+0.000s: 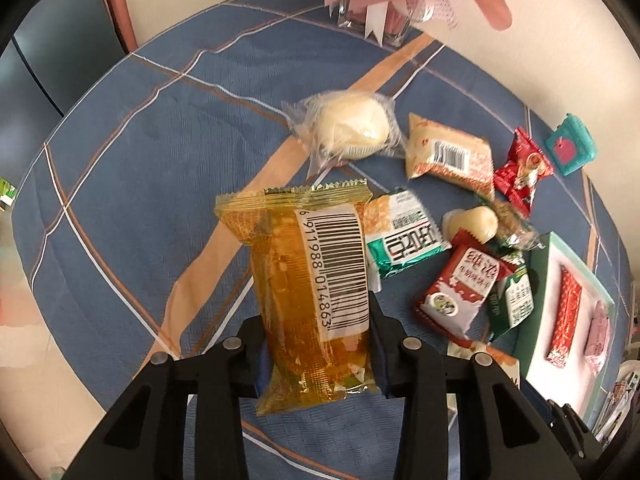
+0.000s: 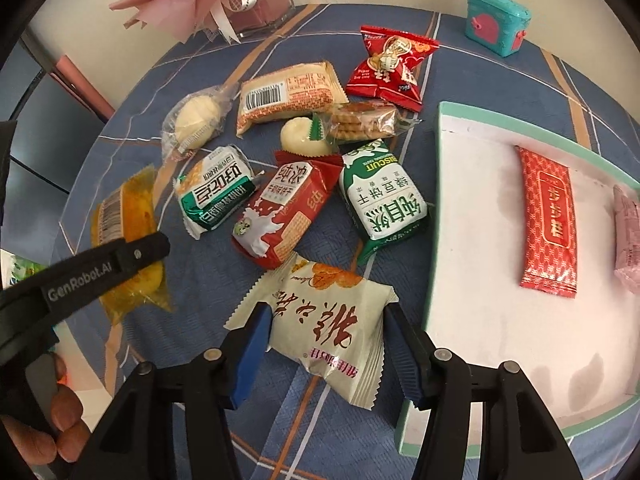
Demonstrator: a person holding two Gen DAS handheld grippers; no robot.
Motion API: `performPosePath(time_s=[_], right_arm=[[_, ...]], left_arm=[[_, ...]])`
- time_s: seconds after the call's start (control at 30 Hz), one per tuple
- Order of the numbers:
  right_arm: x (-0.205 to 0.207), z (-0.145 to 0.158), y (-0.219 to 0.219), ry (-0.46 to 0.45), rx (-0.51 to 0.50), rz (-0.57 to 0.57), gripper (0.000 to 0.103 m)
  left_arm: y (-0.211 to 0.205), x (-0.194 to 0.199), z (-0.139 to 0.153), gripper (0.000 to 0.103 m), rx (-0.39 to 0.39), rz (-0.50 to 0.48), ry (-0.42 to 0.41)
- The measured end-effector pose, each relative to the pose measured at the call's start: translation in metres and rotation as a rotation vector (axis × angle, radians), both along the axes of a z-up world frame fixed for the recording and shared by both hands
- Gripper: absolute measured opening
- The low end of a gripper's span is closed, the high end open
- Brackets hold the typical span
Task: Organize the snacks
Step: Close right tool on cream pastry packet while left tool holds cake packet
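While crinkly, orange packet [image 1: 308, 300] glistens.

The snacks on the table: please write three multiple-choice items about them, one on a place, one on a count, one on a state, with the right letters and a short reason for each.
1. Where does the long red packet lie?
A. inside the white tray
B. under the teal box
C. on the floor

2. How many packets lie in the tray?
A. none
B. two
C. five

3. What is between the right gripper's fingers?
A. nothing
B. a glass
C. the cream packet

Answers:
1. A, the red packet rests on the tray's white floor.
2. B, only the red packet and a pink packet at the picture's edge show there.
3. C, the blue pads press both sides of the cream packet.
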State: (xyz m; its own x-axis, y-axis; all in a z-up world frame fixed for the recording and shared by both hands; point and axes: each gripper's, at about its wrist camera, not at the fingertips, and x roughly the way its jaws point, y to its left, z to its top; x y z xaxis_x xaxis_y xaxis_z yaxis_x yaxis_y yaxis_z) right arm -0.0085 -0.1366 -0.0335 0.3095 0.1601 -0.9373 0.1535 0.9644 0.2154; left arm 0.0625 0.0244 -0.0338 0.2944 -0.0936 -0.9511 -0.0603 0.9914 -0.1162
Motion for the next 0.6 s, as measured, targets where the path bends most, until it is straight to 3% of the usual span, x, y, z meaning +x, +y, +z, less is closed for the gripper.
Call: performPosePath(time_s=[0.4, 0.43, 0.47, 0.5, 0.6], right_arm=[[-0.022, 0.038, -0.016, -0.066, 0.016, 0.001, 0.055], [-0.022, 0.04, -0.015, -0.071, 0.018, -0.001, 0.052], [-0.024, 0.043, -0.014, -0.081, 0.018, -0.004, 0.034], [-0.025, 0.045, -0.016, -0.089, 0.018, -0.005, 0.027], [-0.026, 0.044, -0.015, -0.099, 0.025, -0.005, 0.027]], left_arm=[[-0.003, -0.004, 0.02, 0.04, -0.03, 0.003, -0.055], [-0.003, -0.005, 0.021, 0.04, -0.031, 0.002, -0.056], [-0.004, -0.005, 0.022, 0.04, -0.03, 0.0, -0.058], [-0.005, -0.006, 0.022, 0.04, -0.029, -0.002, -0.058], [-0.006, -0.006, 0.021, 0.04, -0.026, -0.011, -0.052]])
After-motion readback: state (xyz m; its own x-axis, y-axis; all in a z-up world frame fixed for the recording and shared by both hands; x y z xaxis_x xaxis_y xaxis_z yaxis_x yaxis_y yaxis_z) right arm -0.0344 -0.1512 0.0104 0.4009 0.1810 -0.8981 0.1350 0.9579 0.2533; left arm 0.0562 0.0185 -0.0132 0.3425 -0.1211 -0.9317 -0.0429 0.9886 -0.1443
